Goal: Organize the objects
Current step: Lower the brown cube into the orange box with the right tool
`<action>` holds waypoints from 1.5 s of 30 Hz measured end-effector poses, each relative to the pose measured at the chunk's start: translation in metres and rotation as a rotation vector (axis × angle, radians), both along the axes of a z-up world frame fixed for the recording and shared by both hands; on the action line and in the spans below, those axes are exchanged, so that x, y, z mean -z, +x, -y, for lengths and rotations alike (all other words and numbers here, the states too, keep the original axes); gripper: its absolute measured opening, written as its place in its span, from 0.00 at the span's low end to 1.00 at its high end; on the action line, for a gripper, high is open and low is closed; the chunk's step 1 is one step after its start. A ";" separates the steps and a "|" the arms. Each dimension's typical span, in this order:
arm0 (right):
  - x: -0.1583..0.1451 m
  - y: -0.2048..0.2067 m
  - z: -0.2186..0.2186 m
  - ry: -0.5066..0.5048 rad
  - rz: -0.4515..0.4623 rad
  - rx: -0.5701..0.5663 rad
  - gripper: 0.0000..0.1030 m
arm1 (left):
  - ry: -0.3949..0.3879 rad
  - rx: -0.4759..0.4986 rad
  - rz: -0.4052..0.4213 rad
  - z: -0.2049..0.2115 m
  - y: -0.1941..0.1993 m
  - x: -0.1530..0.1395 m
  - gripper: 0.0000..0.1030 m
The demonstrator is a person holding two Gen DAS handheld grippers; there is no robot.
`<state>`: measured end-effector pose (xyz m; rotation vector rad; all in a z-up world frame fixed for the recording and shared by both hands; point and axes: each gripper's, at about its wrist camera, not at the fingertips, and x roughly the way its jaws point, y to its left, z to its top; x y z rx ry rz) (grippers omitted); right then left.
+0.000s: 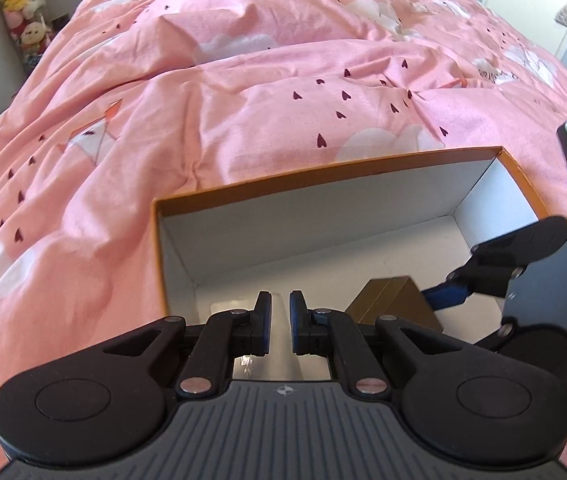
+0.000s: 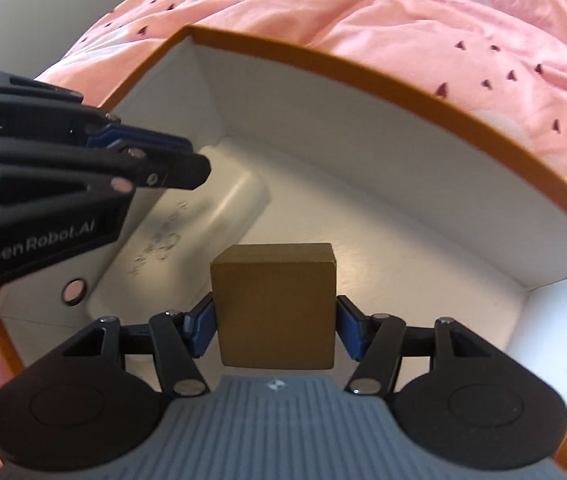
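Clamped between the right gripper's [image 2: 275, 326] blue pads, the brown box [image 2: 275, 304] hangs inside the orange-rimmed box [image 2: 363, 76] beside a white case [image 2: 203, 220]; it should settle flat before release, while the nearly closed, empty left gripper [image 1: 280, 322] stays clear.

Sunlit bed under a rumpled pink duvet [image 1: 243, 92], plush toys [image 1: 23, 4] far left, white door [image 1: 539, 4] far right.

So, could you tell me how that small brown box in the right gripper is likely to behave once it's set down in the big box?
The small brown box has flat faces and square edges, so it should probably sit still rather than roll. The right gripper hasn't dented its sides, so it seems fairly stiff. Its smooth cardboard might slide a little on the big box's white floor.
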<state>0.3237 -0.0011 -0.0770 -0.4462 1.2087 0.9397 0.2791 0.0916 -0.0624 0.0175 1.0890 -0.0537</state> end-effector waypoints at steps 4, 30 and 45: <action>0.002 0.015 0.005 -0.014 0.024 0.024 0.61 | -0.004 0.025 -0.045 0.003 0.018 0.013 0.14; 0.017 0.003 0.013 -0.054 0.013 0.008 0.62 | 0.239 0.065 -0.235 0.020 0.044 0.053 0.18; -0.007 0.019 0.011 0.075 0.059 0.090 0.59 | 0.123 0.013 -0.035 -0.001 0.030 0.002 0.18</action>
